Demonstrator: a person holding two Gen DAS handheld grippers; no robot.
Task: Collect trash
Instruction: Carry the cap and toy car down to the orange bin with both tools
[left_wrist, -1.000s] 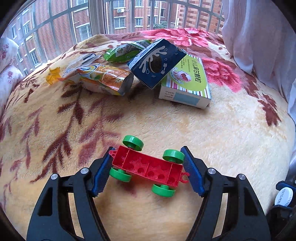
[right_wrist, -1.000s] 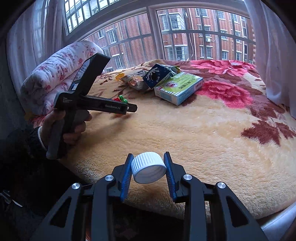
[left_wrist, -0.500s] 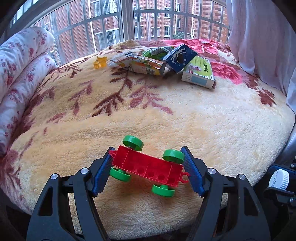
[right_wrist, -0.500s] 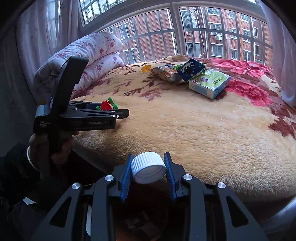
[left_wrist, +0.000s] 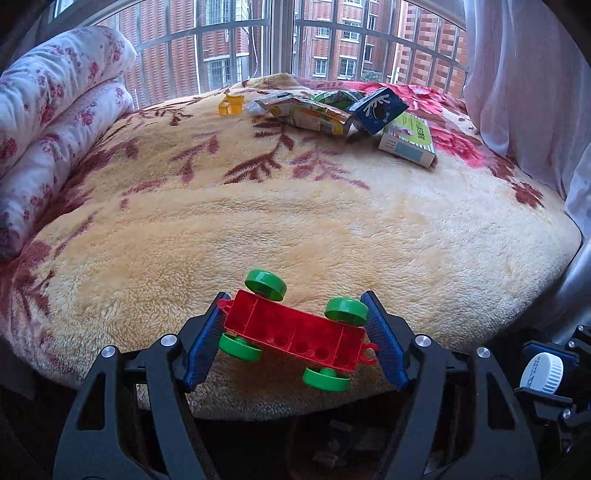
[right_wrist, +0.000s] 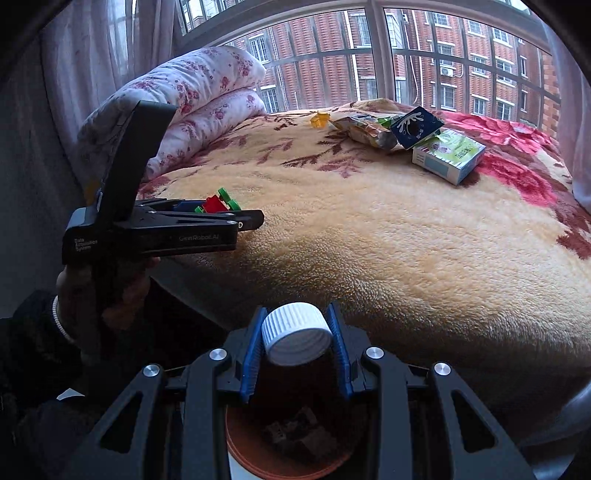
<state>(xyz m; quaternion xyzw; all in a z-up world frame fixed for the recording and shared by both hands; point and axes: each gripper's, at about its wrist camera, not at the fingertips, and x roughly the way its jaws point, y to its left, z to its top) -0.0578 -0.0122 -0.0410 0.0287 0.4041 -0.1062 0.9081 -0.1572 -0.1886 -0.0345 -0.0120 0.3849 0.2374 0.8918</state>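
Risk sits with the left gripper (left_wrist: 293, 334): its pads pinch the toy car (left_wrist: 295, 330) only at the ends, tilted, over the bed (left_wrist: 332, 221) edge, so a slip could drop it short; right gripper (right_wrist: 295, 349) is clamped on a white cap (right_wrist: 295, 332) above the bin (right_wrist: 280, 461)

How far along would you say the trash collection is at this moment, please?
Partway. Something dark already lies in the bin below the right gripper. In hand: the right jaws grip a white cap above that bin, and the left gripper grips a red toy car at the bed's edge. Left on the blanket: juice pouch, dark blue carton, green box and a small yellow piece.
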